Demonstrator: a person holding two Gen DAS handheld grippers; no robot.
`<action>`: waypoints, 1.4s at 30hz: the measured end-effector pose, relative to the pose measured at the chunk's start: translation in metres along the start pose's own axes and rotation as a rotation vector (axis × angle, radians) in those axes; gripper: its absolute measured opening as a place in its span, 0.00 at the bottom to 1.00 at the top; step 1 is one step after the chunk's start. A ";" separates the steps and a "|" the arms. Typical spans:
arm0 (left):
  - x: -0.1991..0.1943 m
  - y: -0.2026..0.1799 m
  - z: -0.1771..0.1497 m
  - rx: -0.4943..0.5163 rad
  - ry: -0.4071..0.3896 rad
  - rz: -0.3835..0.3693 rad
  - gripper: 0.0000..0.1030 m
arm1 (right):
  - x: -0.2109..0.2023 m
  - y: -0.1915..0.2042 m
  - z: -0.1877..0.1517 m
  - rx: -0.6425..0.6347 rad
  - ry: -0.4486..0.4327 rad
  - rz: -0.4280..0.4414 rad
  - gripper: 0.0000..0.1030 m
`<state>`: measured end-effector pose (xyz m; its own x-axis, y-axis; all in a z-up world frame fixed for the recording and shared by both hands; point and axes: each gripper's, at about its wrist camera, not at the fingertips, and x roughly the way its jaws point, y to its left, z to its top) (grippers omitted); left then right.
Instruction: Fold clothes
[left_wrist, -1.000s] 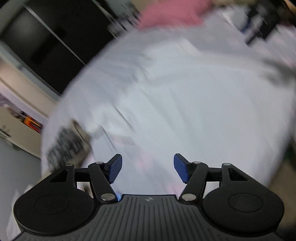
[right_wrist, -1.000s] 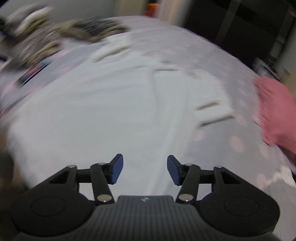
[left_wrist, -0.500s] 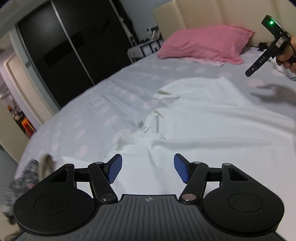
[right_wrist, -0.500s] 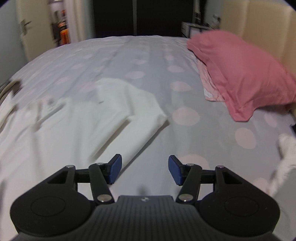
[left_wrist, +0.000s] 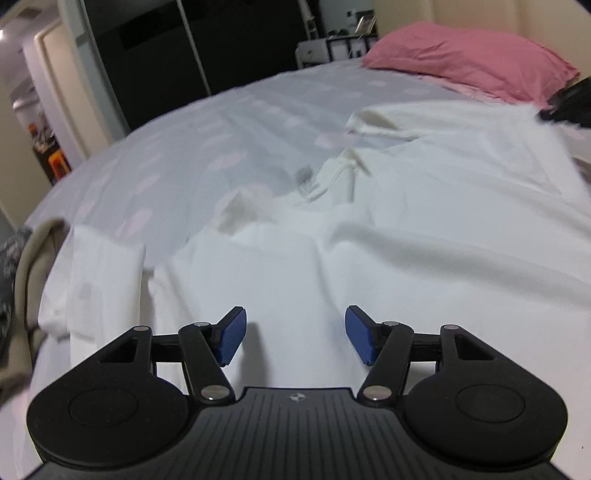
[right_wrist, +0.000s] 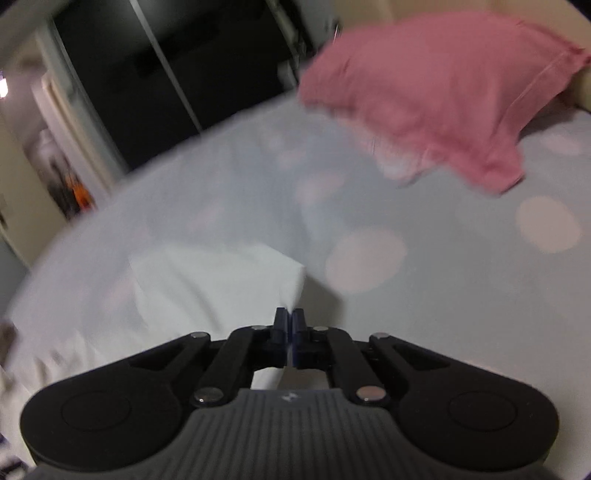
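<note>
A white garment (left_wrist: 406, 221) lies spread and wrinkled on the bed, its collar and label (left_wrist: 332, 173) towards the far side. My left gripper (left_wrist: 295, 334) hovers low over the near part of the cloth. It is open, its blue pads apart and nothing between them. In the right wrist view a corner of the same white garment (right_wrist: 207, 288) runs up to my right gripper (right_wrist: 289, 325). That gripper is shut, with the cloth's edge pinched between its pads.
The bed has a pale sheet with pink dots (right_wrist: 443, 295) and a pink pillow (left_wrist: 465, 55) at its head. More clothes (left_wrist: 22, 266) are heaped at the left edge. A dark wardrobe (left_wrist: 184, 48) stands beyond the bed.
Both grippers swung round and dropped towards the white garment. The right one shut on the cloth's corner; the left one stayed open.
</note>
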<state>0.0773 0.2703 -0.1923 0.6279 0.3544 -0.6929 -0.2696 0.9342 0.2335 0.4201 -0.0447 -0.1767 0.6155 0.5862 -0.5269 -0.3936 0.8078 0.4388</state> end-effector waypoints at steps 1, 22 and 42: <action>-0.001 0.000 -0.003 0.001 0.008 -0.003 0.57 | -0.017 -0.003 0.003 0.037 -0.034 0.025 0.02; 0.007 0.003 -0.008 -0.017 0.040 0.016 0.72 | -0.043 0.079 -0.019 -0.584 0.078 -0.006 0.42; 0.004 0.002 -0.009 -0.003 0.046 0.019 0.71 | -0.065 0.037 0.042 -0.265 -0.109 -0.129 0.03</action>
<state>0.0733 0.2732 -0.2008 0.5889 0.3694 -0.7189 -0.2831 0.9274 0.2446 0.3940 -0.0553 -0.0956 0.7362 0.4788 -0.4783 -0.4628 0.8718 0.1604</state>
